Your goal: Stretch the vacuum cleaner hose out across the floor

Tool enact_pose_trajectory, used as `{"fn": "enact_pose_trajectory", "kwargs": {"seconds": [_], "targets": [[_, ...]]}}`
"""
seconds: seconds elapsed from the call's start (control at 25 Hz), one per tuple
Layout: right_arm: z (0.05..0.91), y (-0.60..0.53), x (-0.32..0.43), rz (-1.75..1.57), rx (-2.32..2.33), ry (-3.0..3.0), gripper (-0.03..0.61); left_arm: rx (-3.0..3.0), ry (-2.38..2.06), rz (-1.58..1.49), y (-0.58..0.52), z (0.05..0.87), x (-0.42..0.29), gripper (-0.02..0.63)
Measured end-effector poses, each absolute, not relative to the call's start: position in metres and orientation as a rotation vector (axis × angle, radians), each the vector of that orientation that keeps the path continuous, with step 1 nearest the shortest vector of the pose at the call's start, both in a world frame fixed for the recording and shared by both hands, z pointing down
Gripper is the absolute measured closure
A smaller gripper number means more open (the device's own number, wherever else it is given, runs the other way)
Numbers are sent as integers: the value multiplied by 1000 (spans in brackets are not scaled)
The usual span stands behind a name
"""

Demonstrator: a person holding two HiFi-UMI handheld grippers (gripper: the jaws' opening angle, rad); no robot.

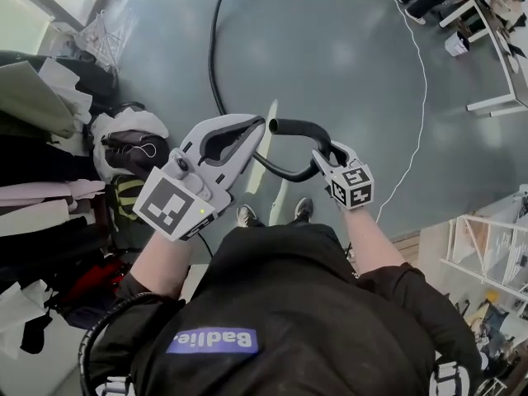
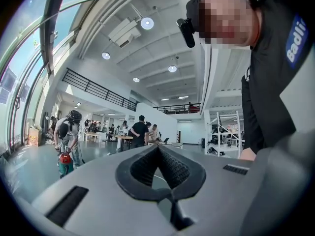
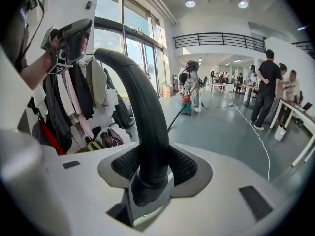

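Room: big hall, grey floor (image 1: 346,64), glass wall at the left, clothes (image 1: 49,139) hung and piled along the left side, white desk (image 1: 495,35) at the far right with people beside it.
Hose: black hose (image 1: 216,48) lies on the floor from the far centre toward you, then bends right and rises into your right gripper (image 1: 323,157).
Hose end: thick curved tube that arches up out of the right gripper and over to the left. Its free tip sits just beside the tip of your left gripper (image 1: 257,124); can't tell if they touch.
Right fingers: clamped on the curved tube just above its collar, and the tube fills the gap between the pads.
Left fingers: closed tip to tip, with only an empty diamond-shaped gap between the pads. Nothing held.
Vacuum cleaner: red vacuum cleaner (image 3: 185,101) stands far down the hall where the hose leads, with a person (image 3: 189,77) bent over it.
Cable: thin white cable (image 1: 422,97) runs along the floor on the right, well apart from the hose.
Near: your shoes (image 1: 246,215) show on the floor just below the grippers.
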State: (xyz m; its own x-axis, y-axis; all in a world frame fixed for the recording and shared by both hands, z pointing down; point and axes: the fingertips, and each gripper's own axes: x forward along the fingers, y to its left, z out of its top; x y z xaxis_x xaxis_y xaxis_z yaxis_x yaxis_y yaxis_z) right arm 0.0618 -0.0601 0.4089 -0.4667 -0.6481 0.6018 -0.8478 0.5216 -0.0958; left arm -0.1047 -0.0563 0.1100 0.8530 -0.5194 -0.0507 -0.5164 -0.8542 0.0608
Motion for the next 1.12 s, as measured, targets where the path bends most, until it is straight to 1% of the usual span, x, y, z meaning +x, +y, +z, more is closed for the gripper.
{"fn": "enact_pose_trajectory", "kwargs": {"seconds": [0.16,0.28,0.56,0.72,0.92,1.04,1.12], "targets": [[412,-36,78,573,1229,-2274,402,2971,-857,-94,-30,108,-94,618],[414,-24,98,578,1223,-2296,402,2943,-876,-60,-13,114,-69,618],[439,13,175,657,1189,-2382,403,2896,-895,12,30,132,47,618],[453,38,206,701,1170,-2417,403,2892,-869,69,59,138,94,618],[458,72,220,732,1177,-2414,403,2874,-828,120,88,139,104,618],[460,95,217,736,1188,-2403,403,2910,-780,77,102,140,94,618],[455,108,209,725,1206,-2393,403,2916,-769,53,112,141,76,618]]}}
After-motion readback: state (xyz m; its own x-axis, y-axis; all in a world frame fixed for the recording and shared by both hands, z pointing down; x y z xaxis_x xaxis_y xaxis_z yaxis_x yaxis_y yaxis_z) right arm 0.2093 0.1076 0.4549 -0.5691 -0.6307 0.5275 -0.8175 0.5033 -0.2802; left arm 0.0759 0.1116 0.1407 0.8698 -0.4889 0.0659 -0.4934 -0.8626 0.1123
